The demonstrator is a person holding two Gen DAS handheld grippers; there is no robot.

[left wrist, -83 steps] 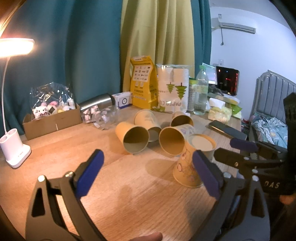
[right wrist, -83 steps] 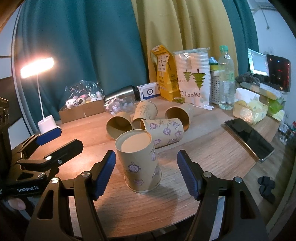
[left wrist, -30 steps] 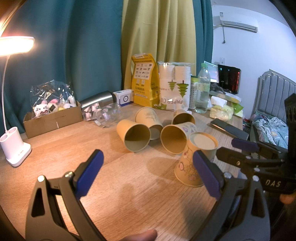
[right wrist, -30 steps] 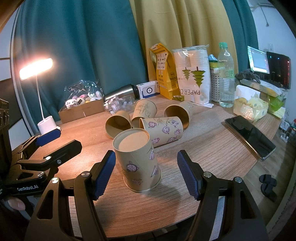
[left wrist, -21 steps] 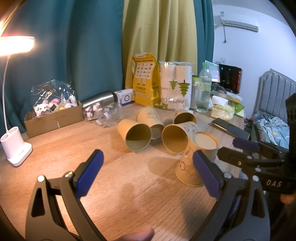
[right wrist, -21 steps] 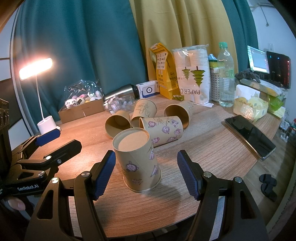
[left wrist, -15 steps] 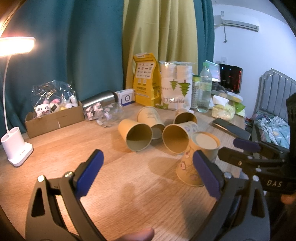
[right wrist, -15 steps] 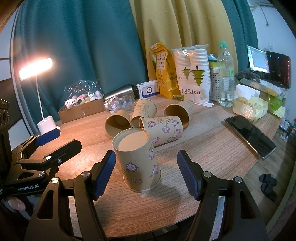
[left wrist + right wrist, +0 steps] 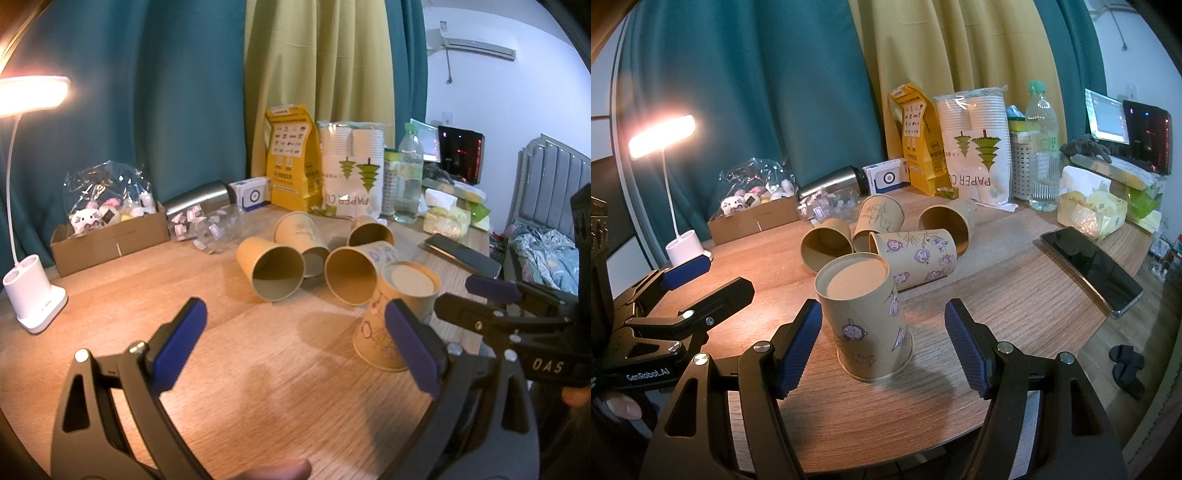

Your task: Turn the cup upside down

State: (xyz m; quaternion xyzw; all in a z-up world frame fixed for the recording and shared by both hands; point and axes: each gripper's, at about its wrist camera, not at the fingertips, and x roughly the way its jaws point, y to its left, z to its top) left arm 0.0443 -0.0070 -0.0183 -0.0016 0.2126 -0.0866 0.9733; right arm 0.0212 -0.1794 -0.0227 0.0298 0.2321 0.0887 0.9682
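Both tongs gape — right tongs (image 9: 882, 341) straddle the upturned cup (image 9: 864, 321), untouched; left tongs (image 9: 295, 339) empty.

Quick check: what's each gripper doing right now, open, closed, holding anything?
Left gripper: open, holding nothing, jaws over bare table.
Right gripper: open, jaws either side of the upside-down cup, not gripping it.
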